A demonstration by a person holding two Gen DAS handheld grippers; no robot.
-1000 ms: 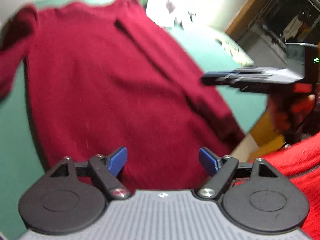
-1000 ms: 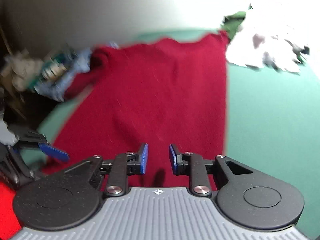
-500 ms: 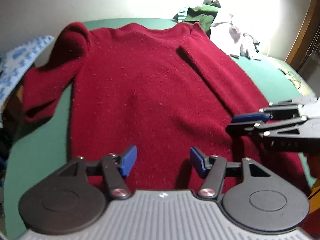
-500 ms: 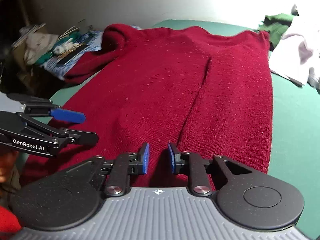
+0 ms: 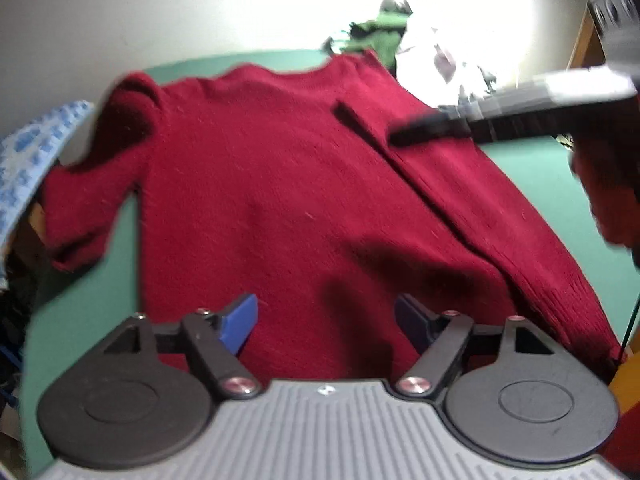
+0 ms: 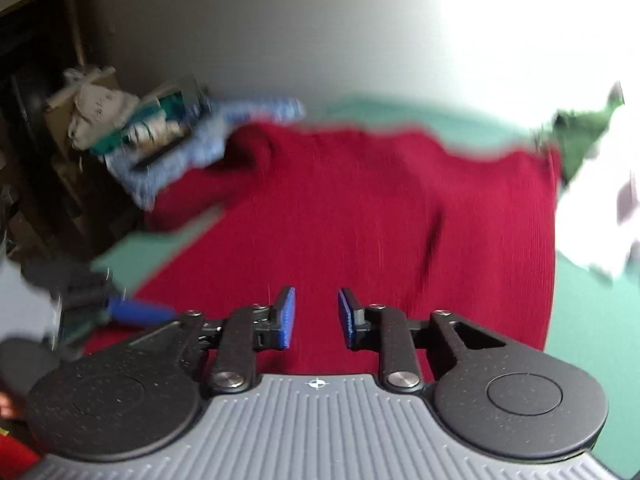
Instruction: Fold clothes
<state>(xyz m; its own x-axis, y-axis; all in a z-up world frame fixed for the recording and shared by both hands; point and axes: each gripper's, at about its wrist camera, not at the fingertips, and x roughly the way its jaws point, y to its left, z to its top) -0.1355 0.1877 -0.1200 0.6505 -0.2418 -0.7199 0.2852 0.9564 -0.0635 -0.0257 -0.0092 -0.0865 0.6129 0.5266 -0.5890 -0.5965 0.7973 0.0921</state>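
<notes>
We hover spread left gripper [image 5: 326, 322] and narrowly parted, just-opening right gripper [image 6: 317, 318], both empty, over the flat dark-red knitted sweater [image 5: 280, 200] on green tabletop [image 5: 540, 176].

The left gripper [image 5: 326, 322] points downward, its fingers [image 5: 240, 322] spread wide, nothing between them, having just opened further. The right gripper [image 6: 317, 318] has also just widened, its narrow gap empty.

Left tongs [image 5: 326, 322]: jaws narrowed, then widened again; nothing between them, only the red sweater [image 5: 300, 208] beneath.
Right tongs [image 6: 317, 318]: jaws opened slightly, empty.
Right tongs' position: rose from beside the sweater's right sleeve [image 5: 500, 200] to above it, farther up in the left view.
Right view: turned blurred.
</notes>
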